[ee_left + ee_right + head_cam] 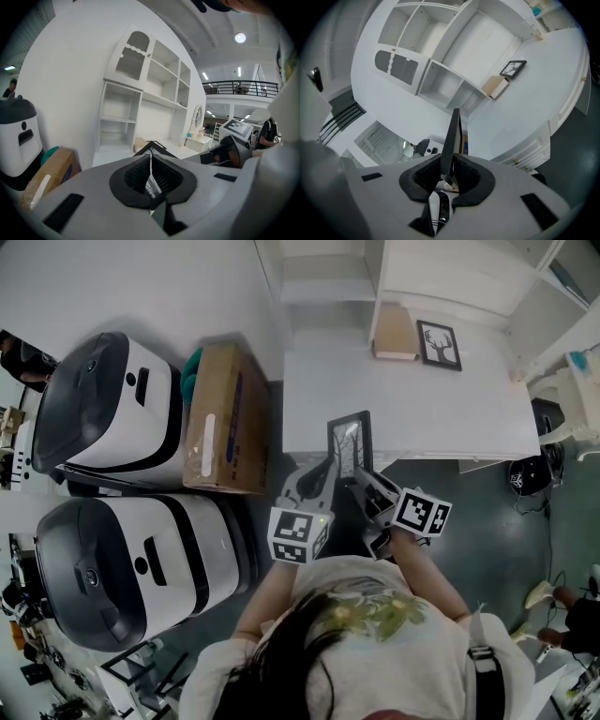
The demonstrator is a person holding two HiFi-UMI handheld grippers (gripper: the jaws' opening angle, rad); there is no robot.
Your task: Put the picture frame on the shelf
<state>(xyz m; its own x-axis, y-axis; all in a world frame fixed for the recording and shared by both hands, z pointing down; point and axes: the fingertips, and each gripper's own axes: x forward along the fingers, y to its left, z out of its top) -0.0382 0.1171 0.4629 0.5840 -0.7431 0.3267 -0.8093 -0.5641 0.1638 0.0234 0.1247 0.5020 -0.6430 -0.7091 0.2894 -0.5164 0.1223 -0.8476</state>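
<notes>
Gripping the picture frame (350, 444) with the left tongs (326, 472), pads shut tight on its thin edge. Gripping the same frame with the right tongs (360, 480) too, pads pressed on both its sides. Held up between the two, at the near edge of the white table (403, 409), not on the shelf (441, 282) yet. Farther back on the table, close to the shelf: a second black frame (439, 343), just beside a flat brown box (396, 343). Left of the table: a cardboard box (223, 418), then two big white and black machines (108, 409).
</notes>
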